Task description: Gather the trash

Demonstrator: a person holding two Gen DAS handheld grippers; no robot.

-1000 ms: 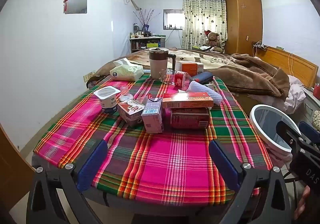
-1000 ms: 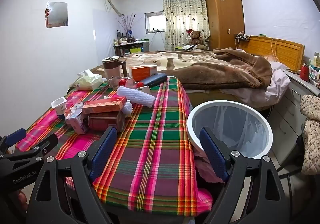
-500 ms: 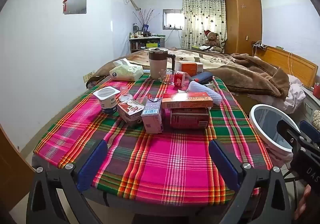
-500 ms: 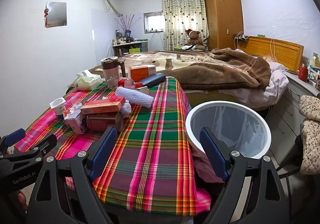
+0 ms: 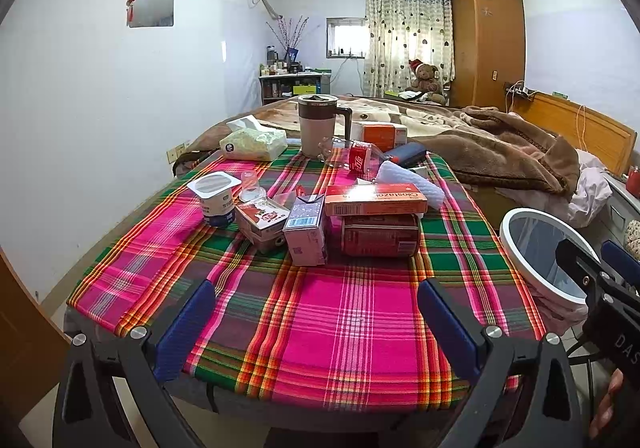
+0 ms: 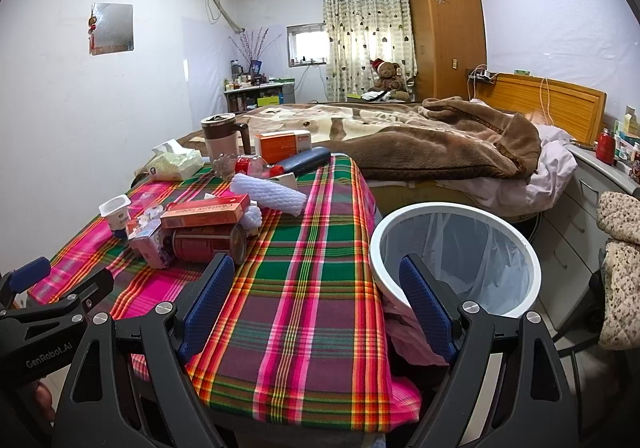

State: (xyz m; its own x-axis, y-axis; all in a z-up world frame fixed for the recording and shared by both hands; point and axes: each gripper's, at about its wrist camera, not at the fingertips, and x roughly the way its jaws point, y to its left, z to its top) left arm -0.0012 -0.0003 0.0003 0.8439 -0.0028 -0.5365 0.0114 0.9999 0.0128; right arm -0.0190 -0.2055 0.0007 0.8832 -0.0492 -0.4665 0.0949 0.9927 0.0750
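Litter sits mid-table on a plaid cloth (image 5: pixel 352 312): a yogurt cup (image 5: pixel 216 199), two small cartons (image 5: pixel 306 234), a red can on its side (image 5: pixel 380 236) with a flat orange box (image 5: pixel 374 199) on top, a white foam sleeve (image 5: pixel 412 183) and a cola bottle (image 5: pixel 360 159). A white bin (image 6: pixel 456 256) with a clear liner stands off the table's right edge. My left gripper (image 5: pixel 316 318) hangs open over the near table edge, short of the litter. Over the table's right front corner my right gripper (image 6: pixel 316 298) is open and holds nothing; its right finger overlaps the bin's rim.
At the table's far end stand a lidded mug (image 5: pixel 318 129), a tissue pack (image 5: pixel 254 141), an orange box (image 5: pixel 380 133) and a dark case (image 5: pixel 408 153). A bed with a brown blanket (image 6: pixel 432 143) lies behind. A white wall runs along the left; a drawer unit (image 6: pixel 592 199) is at right.
The right wrist view has crept slightly toward the table and bin. The left view is nearly still. Both grippers stay open and nothing on the table moved.
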